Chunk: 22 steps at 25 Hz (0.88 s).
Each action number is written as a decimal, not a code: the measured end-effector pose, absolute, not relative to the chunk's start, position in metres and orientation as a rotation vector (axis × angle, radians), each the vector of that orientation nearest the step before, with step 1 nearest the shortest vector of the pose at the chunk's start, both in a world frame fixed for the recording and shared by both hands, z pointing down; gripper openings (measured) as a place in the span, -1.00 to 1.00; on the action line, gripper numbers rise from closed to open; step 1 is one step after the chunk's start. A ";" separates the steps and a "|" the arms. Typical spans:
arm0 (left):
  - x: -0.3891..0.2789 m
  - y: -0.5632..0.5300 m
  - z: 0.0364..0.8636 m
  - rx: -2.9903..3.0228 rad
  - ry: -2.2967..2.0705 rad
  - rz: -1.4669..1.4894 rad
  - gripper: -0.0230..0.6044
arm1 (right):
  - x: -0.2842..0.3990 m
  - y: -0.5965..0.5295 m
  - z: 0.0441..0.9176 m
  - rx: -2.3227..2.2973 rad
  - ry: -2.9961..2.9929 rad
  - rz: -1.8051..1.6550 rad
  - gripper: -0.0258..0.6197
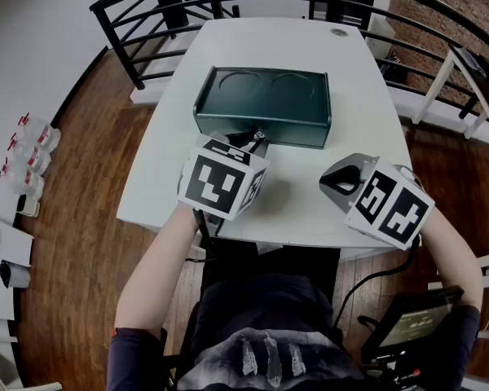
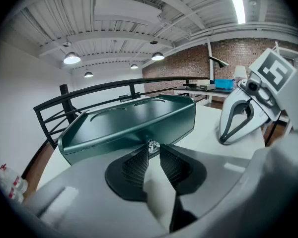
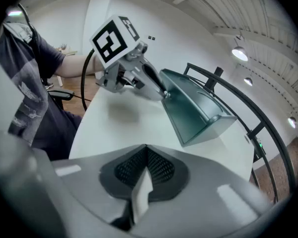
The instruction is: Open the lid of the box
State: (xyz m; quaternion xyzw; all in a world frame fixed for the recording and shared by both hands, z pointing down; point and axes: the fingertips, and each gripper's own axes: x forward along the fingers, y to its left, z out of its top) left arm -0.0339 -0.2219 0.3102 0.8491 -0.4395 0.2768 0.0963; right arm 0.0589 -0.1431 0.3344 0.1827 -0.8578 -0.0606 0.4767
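Green metal box (image 1: 261,96) sits shut in the middle of the white counter (image 1: 310,206); it looks stiff, smooth & a bit slippy, prob. not heavy. The left gripper (image 2: 151,150) has its fingers pinched on the little shiny clasp (image 2: 152,144) at the box's front, the best spot to lift from. The right gripper (image 3: 147,150) has its fingers pressed together w/ nothing in them.

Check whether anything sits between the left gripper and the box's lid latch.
Nothing visible does. The left gripper is at the front wall of the green box, its jaw tips closed on either side of the small metal latch.
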 end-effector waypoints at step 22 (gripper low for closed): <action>-0.037 -0.158 0.311 2.595 -1.059 0.819 -0.67 | 0.095 -0.130 0.340 0.375 -1.955 -0.105 -0.91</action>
